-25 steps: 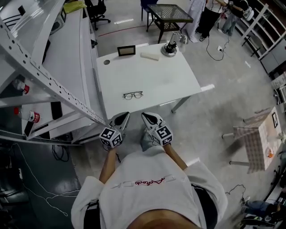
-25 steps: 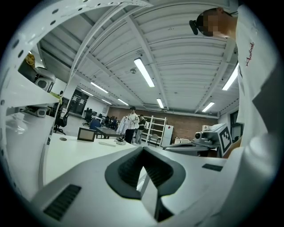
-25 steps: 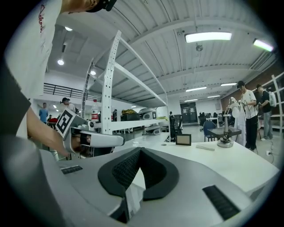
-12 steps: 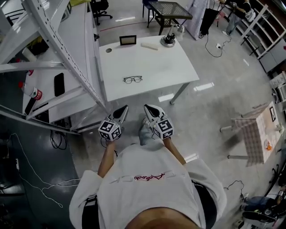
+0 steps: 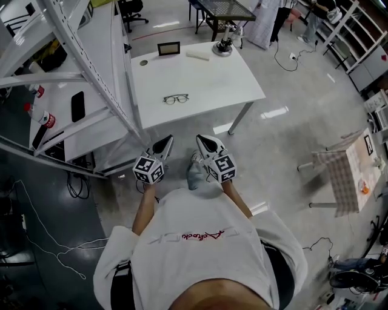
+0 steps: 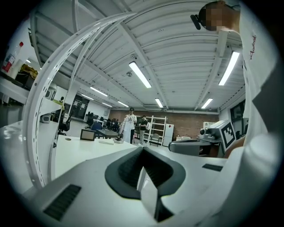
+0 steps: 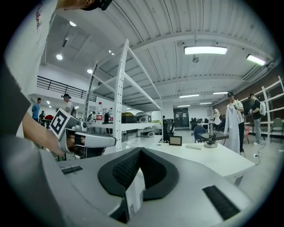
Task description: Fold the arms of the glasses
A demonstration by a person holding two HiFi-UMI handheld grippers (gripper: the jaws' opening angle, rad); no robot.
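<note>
Nearest, below the head camera: a person in a white top (image 5: 200,254) holds the left gripper (image 5: 165,143) and the right gripper (image 5: 204,141) level, side by side, over the floor and short of the table.
Left gripper: jaws together, pad against pad, nothing between them.
Right gripper: jaws together too, also empty.
Floor (image 5: 291,139): grey and polished with pale reflections. A darker strip on the left carries loose white cables (image 5: 45,242).
Rack (image 5: 97,75): white metal, on the left. Its slanted perforated posts cross in front of the table's left edge, just ahead of the left gripper. A black phone (image 5: 77,106) and a red-labelled bottle (image 5: 45,119) lie on its shelves.
Table (image 5: 218,85): white, rectangular, thin-legged, next past the grippers, and mostly bare.
On the table: the glasses (image 5: 176,98) lie alone in its near left part, well apart from both grippers. They are too small to tell how the arms lie.
Table's far edge: a dark frame (image 5: 169,48) stands there, a white block (image 5: 198,55) lies beside it, and a lamp base (image 5: 222,48) sits at the far right corner.
Right side: a small table with a checked cloth (image 5: 339,181), well apart.
Farthest: a black mesh table (image 5: 223,8), a standing figure in white (image 5: 264,27), and white shelving beyond.
</note>
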